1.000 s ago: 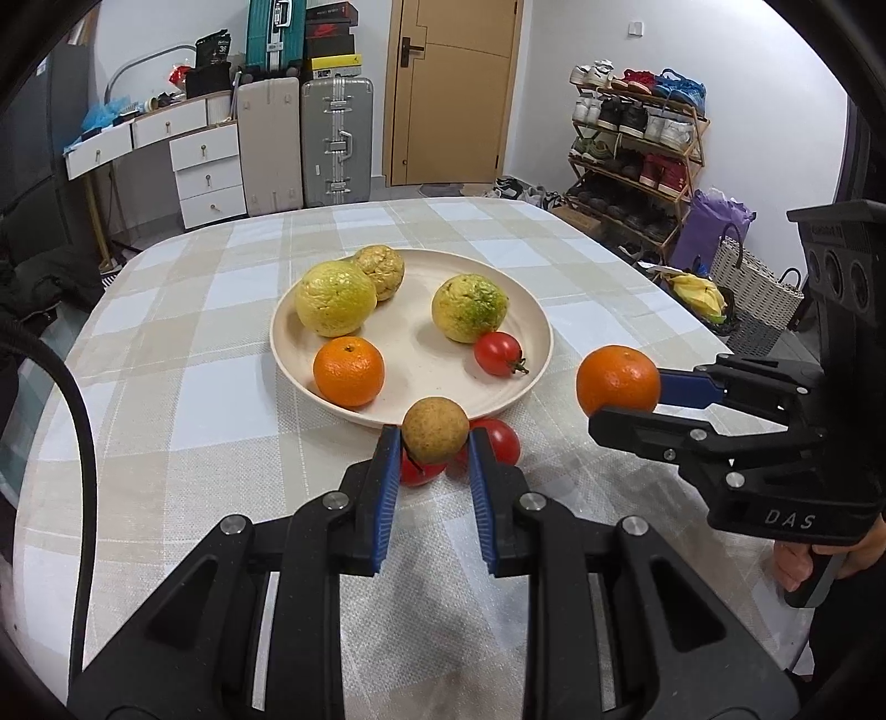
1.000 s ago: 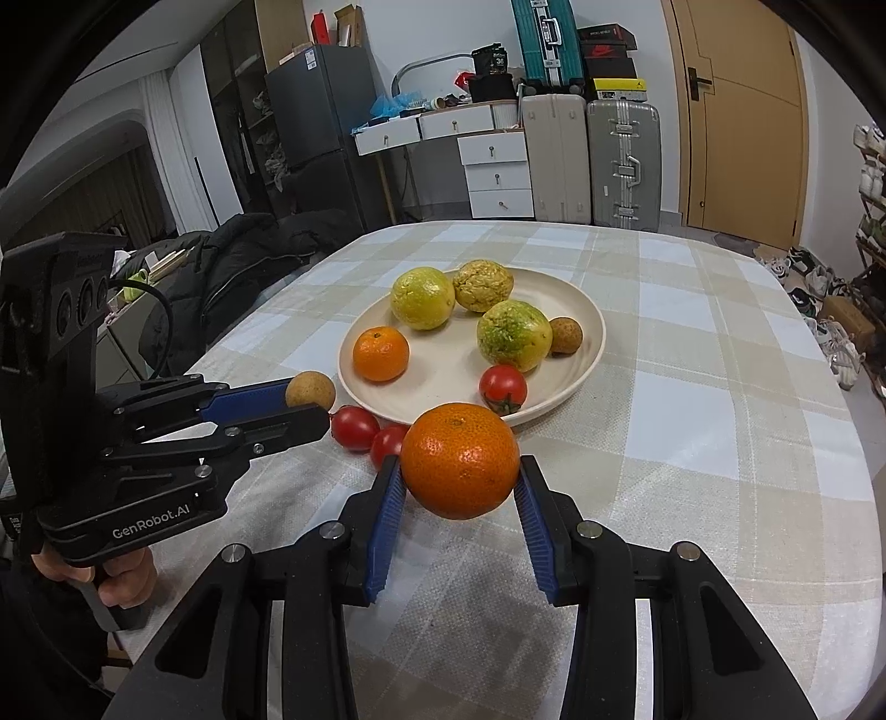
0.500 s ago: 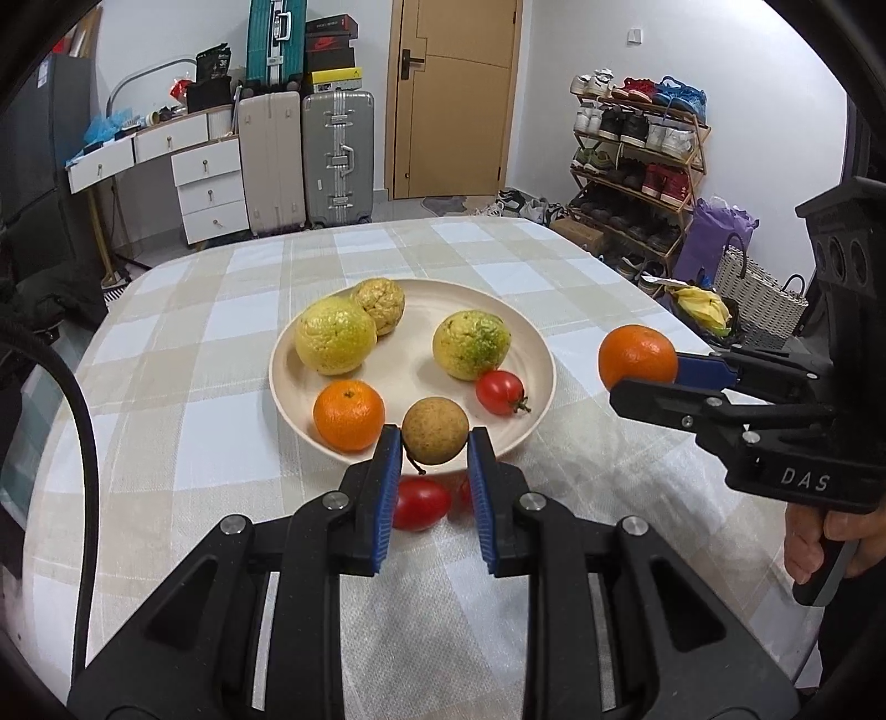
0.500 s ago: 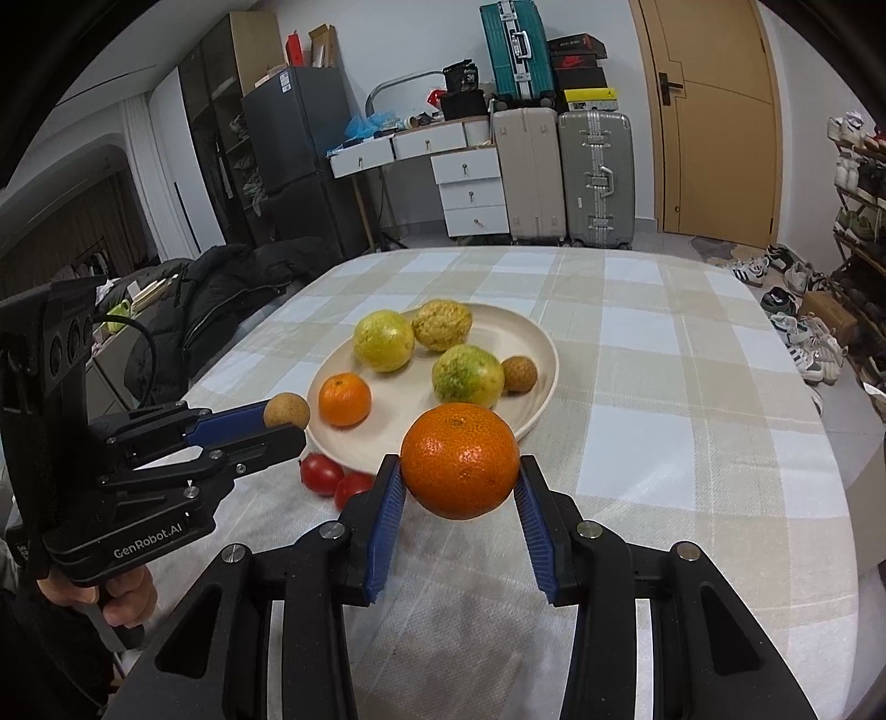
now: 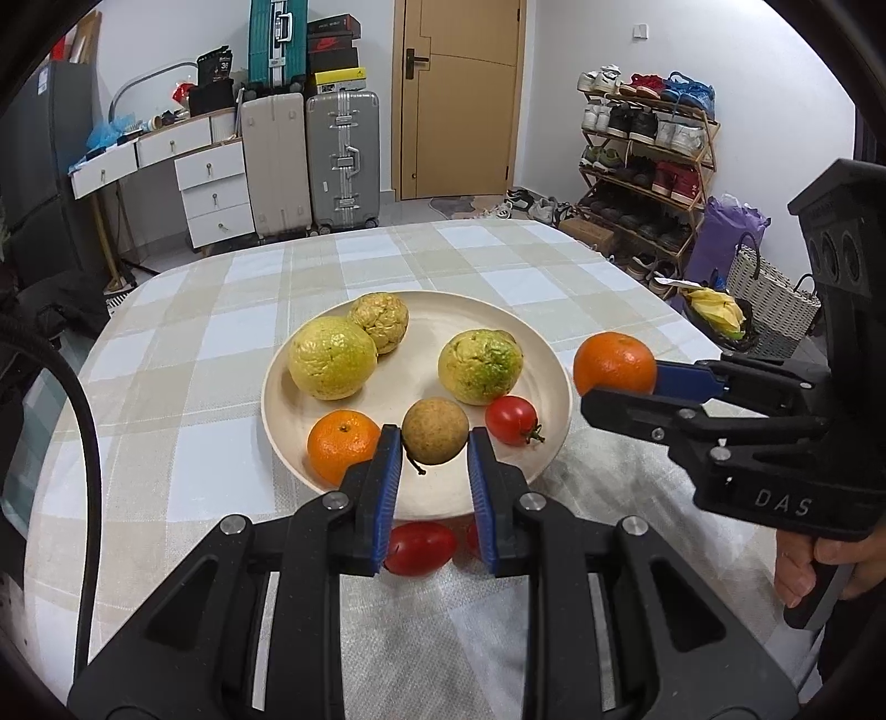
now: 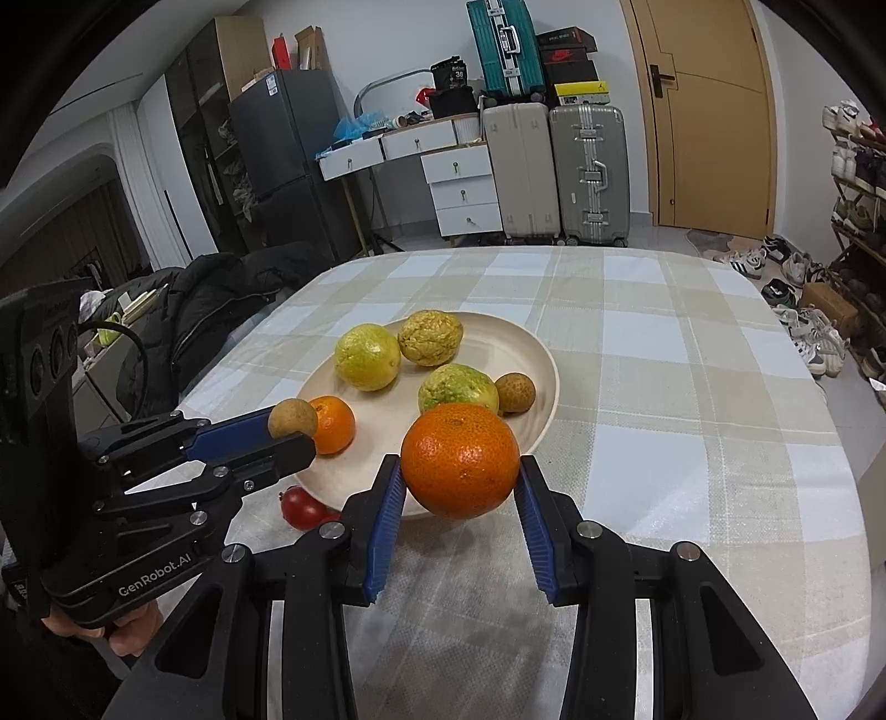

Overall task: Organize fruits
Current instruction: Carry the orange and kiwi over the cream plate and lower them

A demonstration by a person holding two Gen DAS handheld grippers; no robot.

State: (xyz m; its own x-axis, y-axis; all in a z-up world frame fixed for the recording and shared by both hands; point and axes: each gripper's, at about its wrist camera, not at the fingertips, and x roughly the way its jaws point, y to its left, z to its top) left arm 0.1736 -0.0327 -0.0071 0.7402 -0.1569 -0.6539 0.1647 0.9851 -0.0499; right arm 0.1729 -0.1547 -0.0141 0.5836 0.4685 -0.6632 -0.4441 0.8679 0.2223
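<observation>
The table is covered by a woven checked tablecloth [image 5: 183, 443] of matt, slightly coarse cloth, and a smooth, matt cream plate [image 5: 542, 354] is set on it. The orange [image 6: 459, 459] is marked by a finely pitted, faintly shiny peel, the small brown fruit [image 5: 434, 431] by a dull, rough skin, and the tomatoes [image 5: 512, 420] by a glossy, smooth one. The gripper bodies [image 5: 775, 443] are seen as matt black plastic with bright metal screws, and the pads [image 6: 385, 520] as ribbed blue rubber-like material.

We read "DAS" on the right gripper [image 5: 614, 382], along its black body. "GenRobot.AI" runs along the left gripper [image 6: 290, 429]. A black bag [image 5: 212, 61] on the desk shows "38". Print on the stacked boxes [image 6: 565, 52] is too small for us.
</observation>
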